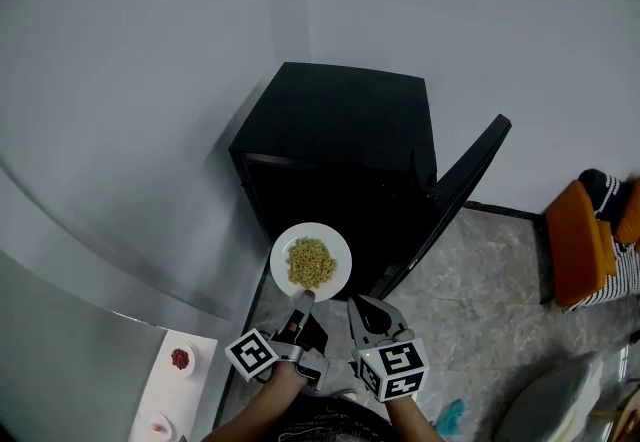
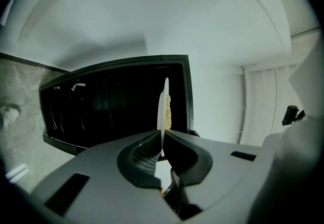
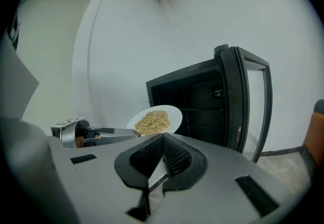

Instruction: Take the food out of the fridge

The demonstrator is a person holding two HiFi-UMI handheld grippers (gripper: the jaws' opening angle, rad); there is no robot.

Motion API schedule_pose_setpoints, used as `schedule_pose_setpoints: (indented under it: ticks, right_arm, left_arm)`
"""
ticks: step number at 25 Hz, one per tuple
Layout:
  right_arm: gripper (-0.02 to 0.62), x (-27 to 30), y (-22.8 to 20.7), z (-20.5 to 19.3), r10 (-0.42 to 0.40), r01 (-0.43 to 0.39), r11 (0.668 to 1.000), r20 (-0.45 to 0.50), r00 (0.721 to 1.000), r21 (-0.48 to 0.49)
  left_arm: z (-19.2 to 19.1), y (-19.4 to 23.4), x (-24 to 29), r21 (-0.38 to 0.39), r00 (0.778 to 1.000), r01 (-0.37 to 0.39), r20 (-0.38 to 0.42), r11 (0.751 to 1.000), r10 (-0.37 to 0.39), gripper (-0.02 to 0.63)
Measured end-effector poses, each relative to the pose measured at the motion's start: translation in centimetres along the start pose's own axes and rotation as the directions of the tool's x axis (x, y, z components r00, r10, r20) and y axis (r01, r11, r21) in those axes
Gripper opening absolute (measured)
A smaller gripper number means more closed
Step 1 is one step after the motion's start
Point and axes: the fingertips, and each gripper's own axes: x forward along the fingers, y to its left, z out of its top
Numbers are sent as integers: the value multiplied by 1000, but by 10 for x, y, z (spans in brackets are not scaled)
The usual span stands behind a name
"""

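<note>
A white plate (image 1: pixel 338 242) of yellowish grain food (image 1: pixel 310 263) hangs in the air just in front of the open black mini fridge (image 1: pixel 340 130). My left gripper (image 1: pixel 303 298) is shut on the plate's near rim. In the left gripper view the plate (image 2: pixel 164 106) shows edge-on, pinched between the jaws (image 2: pixel 162 139), food (image 2: pixel 168 109) on its right face. My right gripper (image 1: pixel 356 302) is beside the left one, shut and holding nothing. Its own view shows the closed tips (image 3: pixel 163 137), with the plate (image 3: pixel 172 113) and the left gripper (image 3: pixel 109 134) beyond.
The fridge door (image 1: pixel 450 200) stands swung open to the right. A white ledge at the lower left carries a small dish of red food (image 1: pixel 180 359). An orange seat (image 1: pixel 580 240) is at the right, on a grey stone floor (image 1: pixel 480 270). White walls surround the fridge.
</note>
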Motion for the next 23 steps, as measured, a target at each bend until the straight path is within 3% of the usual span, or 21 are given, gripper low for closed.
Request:
schedule_pose_setpoints:
  ticks: [23]
  right_arm:
    - [21, -30, -1, -7, -32, 32, 999, 7, 999, -8]
  left_arm:
    - [-27, -5, -11, -13, 999, 16, -30, 1000, -17, 21]
